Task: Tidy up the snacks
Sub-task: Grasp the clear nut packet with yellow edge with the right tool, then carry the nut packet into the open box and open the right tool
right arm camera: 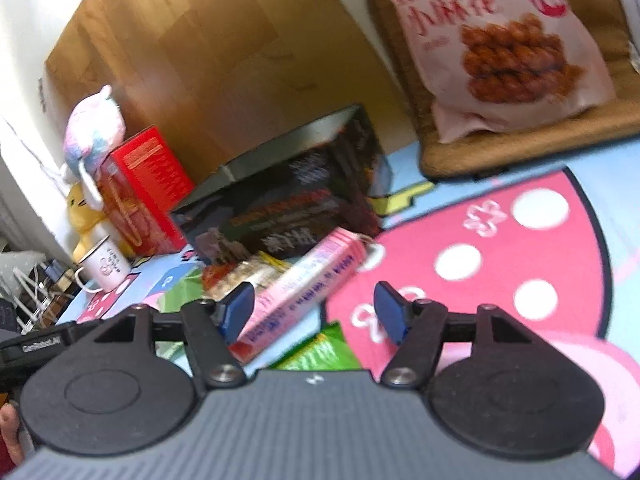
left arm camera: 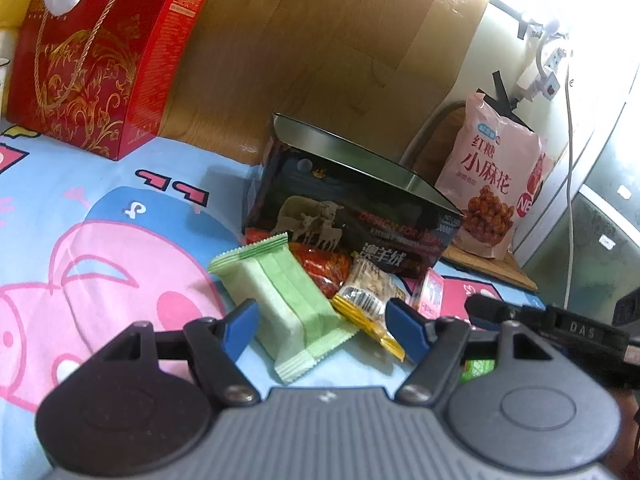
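Both grippers hover over the snacks, holding nothing.
Left gripper [left arm camera: 322, 326] fingers spread wide around the green packet [left arm camera: 286, 304]; right gripper [right arm camera: 316, 312] fingers apart, left one beside the pink box [right arm camera: 304, 288].

Small snacks — green packet [left arm camera: 288, 304], yellow-edged packet [left arm camera: 370, 300], red packet [left arm camera: 324, 266], pink carton [right arm camera: 304, 284] — lie clustered against the open dark box [left arm camera: 352, 216]; pink bag [left arm camera: 490, 184] upright behind.
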`<state>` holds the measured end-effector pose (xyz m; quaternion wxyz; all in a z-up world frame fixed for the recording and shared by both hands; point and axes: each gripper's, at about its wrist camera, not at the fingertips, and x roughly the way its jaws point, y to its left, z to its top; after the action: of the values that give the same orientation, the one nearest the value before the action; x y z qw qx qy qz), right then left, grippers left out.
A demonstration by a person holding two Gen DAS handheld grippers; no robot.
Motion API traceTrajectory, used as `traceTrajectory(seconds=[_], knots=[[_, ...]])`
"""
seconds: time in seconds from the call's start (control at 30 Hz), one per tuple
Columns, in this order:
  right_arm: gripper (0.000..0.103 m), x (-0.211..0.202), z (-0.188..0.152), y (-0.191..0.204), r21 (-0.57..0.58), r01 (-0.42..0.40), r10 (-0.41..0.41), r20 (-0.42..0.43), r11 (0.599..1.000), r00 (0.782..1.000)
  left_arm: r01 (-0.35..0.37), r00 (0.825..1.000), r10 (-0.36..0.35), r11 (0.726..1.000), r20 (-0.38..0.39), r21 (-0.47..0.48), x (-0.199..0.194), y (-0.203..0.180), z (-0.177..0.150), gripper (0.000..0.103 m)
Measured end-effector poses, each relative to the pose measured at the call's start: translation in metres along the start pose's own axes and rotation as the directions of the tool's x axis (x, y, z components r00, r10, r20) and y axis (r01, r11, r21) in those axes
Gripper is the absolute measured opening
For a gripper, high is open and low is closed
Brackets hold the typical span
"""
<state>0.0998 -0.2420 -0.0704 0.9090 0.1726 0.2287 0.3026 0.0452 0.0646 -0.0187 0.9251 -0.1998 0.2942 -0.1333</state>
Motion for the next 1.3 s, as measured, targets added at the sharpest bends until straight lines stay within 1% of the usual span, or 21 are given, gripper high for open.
traceTrajectory(seconds=[0.1, 0.17, 0.2, 0.27, 0.37, 0.47, 0.53, 0.63, 0.67, 0.7, 0.73, 0.8, 0.87, 0.93, 1.0, 1.1, 1.17, 1.23, 1.3], knots=[[0.067, 0.007, 0.012, 0.003, -0.01, 0.013, -0.013, -0.006, 1.0, 1.0, 0.005, 1.0, -0.005, 1.0, 0.001, 0.005, 0.0, -0.001, 0.0, 0.069], [0.061, 0.013, 0.019, 0.006, -0.018, 0.016, -0.016, -0.016, 1.0, 1.0, 0.004, 1.0, -0.004, 1.0, 0.002, 0.008, 0.0, -0.002, 0.0, 0.069], [0.061, 0.015, 0.021, 0.01, -0.029, 0.009, -0.01, -0.023, 1.0, 1.0, 0.004, 1.0, -0.004, 1.0, 0.003, 0.006, 0.0, -0.001, 0.0, 0.069], [0.057, 0.022, 0.023, 0.021, -0.075, -0.022, 0.019, -0.045, 0.997, 0.999, 0.006, 1.0, -0.006, 1.0, 0.003, -0.005, -0.001, 0.0, 0.001, 0.069], [0.056, 0.041, 0.026, 0.039, -0.157, -0.07, 0.052, -0.116, 0.985, 0.992, 0.022, 1.0, -0.022, 0.999, 0.001, -0.029, -0.001, 0.005, 0.002, 0.069], [0.057, 0.067, 0.032, 0.043, -0.198, -0.076, 0.039, -0.183, 0.977, 0.982, 0.038, 0.999, -0.038, 0.999, -0.008, -0.032, -0.001, 0.006, 0.002, 0.065], [0.057, 0.086, 0.037, 0.038, -0.181, -0.059, 0.016, -0.229, 0.982, 0.973, 0.049, 0.999, -0.049, 0.999, -0.009, -0.021, -0.002, 0.004, 0.002, 0.065], [0.057, 0.102, 0.038, 0.027, -0.118, -0.08, 0.041, -0.302, 0.99, 0.952, 0.09, 0.996, -0.09, 0.996, -0.017, -0.004, -0.004, 0.0, 0.001, 0.064], [0.057, 0.1, 0.036, 0.027, -0.119, -0.088, 0.05, -0.292, 0.989, 0.955, 0.107, 0.994, -0.107, 0.994, -0.021, 0.002, -0.004, -0.002, 0.001, 0.061], [0.056, 0.097, 0.035, 0.027, -0.122, -0.093, 0.054, -0.295, 0.988, 0.954, 0.135, 0.99, -0.135, 0.991, -0.031, 0.004, -0.004, -0.003, 0.0, 0.054], [0.054, 0.093, 0.033, 0.028, -0.12, -0.1, 0.06, -0.297, 0.988, 0.953, 0.157, 0.987, -0.156, 0.988, -0.042, 0.004, -0.003, -0.004, 0.0, 0.052], [0.05, 0.083, 0.028, 0.026, -0.109, -0.116, 0.079, -0.297, 0.987, 0.952, 0.164, 0.986, -0.163, 0.986, -0.044, 0.016, -0.004, -0.007, -0.001, 0.052], [0.049, 0.072, 0.023, 0.023, -0.093, -0.13, 0.098, -0.29, 0.987, 0.952, 0.187, 0.981, -0.185, 0.982, -0.053, 0.021, -0.004, -0.009, -0.001, 0.052], [0.049, 0.061, 0.017, 0.022, -0.065, -0.164, 0.139, -0.29, 0.984, 0.947, 0.211, 0.974, -0.209, 0.978, -0.087, 0.01, 0.0, -0.009, -0.003, 0.052], [0.049, 0.052, 0.011, 0.023, -0.058, -0.178, 0.156, -0.274, 0.982, 0.949, 0.194, 0.975, -0.194, 0.981, -0.111, -0.006, 0.005, -0.008, -0.005, 0.052], [0.05, 0.039, 0.003, 0.021, -0.034, -0.21, 0.195, -0.258, 0.977, 0.946, 0.213, 0.968, -0.219, 0.975, -0.124, -0.061, 0.008, 0.0, -0.004, 0.052], [0.049, 0.033, -0.001, 0.02, -0.017, -0.241, 0.229, -0.256, 0.97, 0.939, 0.219, 0.964, -0.231, 0.971, -0.134, -0.098, 0.01, 0.006, -0.003, 0.051], [0.049, 0.028, -0.007, 0.024, -0.05, -0.25, 0.23, -0.253, 0.967, 0.94, 0.233, 0.961, -0.248, 0.965, -0.125, -0.121, 0.01, 0.01, -0.002, 0.051], [0.049, 0.021, -0.014, 0.032, -0.133, -0.24, 0.202, -0.244, 0.962, 0.948, 0.234, 0.961, -0.248, 0.965, -0.121, -0.122, 0.009, 0.01, -0.002, 0.051]])
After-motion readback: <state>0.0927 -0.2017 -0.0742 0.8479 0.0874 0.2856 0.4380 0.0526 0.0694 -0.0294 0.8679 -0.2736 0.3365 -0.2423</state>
